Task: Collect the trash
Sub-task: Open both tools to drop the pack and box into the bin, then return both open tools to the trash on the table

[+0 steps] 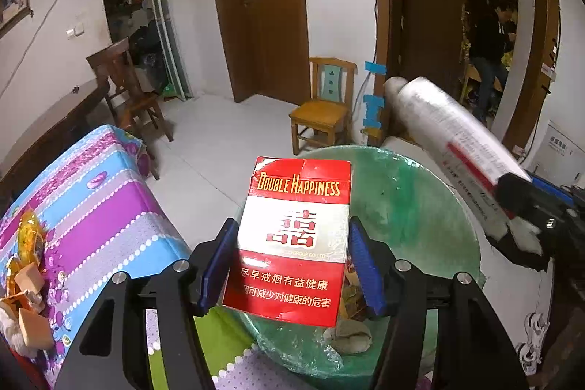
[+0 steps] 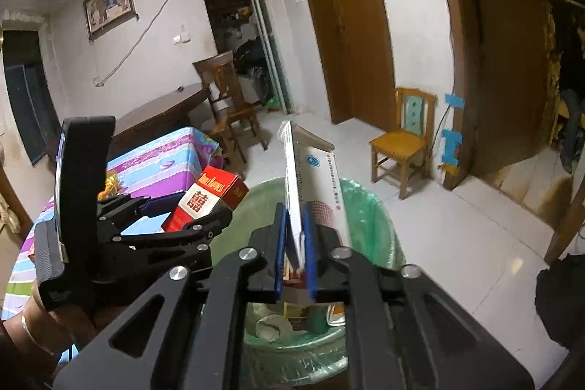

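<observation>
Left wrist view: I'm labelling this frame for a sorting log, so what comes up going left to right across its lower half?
Wrappers on the patterned tablecloth → red cigarette pack in the left gripper → green-lined bin → white box held by the right gripper.

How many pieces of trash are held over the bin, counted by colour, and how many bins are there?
Red cigarette pack, in the left gripper: 1
White flattened box, in the right gripper: 1
Green-lined bin: 1
Total: 3

Left gripper [image 1: 292,265] clamping red cigarette pack [image 1: 292,243], above green-lined bin [image 1: 413,200], floral tablecloth [image 1: 109,207] left
</observation>
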`<state>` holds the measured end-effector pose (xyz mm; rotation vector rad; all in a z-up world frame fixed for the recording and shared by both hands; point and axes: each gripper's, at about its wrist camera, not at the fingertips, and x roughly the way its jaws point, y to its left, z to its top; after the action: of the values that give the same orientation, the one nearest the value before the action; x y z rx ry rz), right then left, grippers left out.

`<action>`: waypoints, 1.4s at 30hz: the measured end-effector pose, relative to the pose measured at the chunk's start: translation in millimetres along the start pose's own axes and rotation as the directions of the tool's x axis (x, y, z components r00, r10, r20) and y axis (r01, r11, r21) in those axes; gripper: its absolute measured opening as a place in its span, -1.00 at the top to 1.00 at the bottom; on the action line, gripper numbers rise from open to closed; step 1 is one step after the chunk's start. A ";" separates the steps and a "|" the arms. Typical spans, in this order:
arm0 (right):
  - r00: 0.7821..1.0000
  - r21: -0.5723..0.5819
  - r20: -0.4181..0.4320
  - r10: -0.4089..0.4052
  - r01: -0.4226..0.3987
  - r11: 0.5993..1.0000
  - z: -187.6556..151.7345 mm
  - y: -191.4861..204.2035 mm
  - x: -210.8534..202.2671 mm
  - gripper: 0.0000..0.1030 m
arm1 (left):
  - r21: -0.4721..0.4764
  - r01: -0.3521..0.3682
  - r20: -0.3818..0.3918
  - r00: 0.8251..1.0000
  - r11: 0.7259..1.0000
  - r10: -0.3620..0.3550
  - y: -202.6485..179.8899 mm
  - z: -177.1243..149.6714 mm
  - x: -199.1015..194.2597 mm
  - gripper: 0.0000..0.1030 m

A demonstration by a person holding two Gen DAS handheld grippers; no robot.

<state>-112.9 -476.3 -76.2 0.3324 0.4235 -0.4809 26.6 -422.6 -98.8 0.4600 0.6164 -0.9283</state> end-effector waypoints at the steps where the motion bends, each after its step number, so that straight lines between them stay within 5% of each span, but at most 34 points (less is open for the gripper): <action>1: 1.000 0.023 0.001 -0.002 0.002 1.000 0.1 -5.2 3.0 0.67 | -0.015 -0.014 -0.005 1.000 1.000 0.014 3.7 0.7 1.8 -0.39; 2: 1.000 0.035 0.001 0.001 -0.001 0.999 -1.0 -7.8 3.7 0.54 | -0.028 -0.019 -0.002 1.000 0.999 0.019 6.7 0.8 1.8 -0.49; 23: 0.997 -0.041 0.046 0.065 -0.064 0.997 -6.7 22.1 -11.7 0.53 | -0.036 -0.142 0.033 0.989 0.989 0.143 34.2 -41.2 -42.1 -0.58; 33: 0.987 -0.149 0.007 0.163 -0.160 0.976 -10.0 71.2 3.5 0.53 | -0.149 -0.208 0.041 0.976 0.967 0.216 97.8 -84.5 -98.1 -0.61; 38: 0.973 -0.211 -0.030 0.230 -0.231 0.950 -11.1 110.1 16.6 0.45 | -0.295 -0.257 0.068 0.955 0.920 0.288 154.7 -97.3 -148.6 -0.62; 42: 0.956 -0.257 -0.044 0.289 -0.290 0.922 -15.5 140.5 19.9 0.19 | -0.461 -0.307 0.038 0.930 0.833 0.364 226.1 -98.8 -189.1 -0.63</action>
<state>-30.4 -359.9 -69.8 0.1369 0.4289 -0.1307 103.8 -131.3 -22.4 0.0842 0.5895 -0.4483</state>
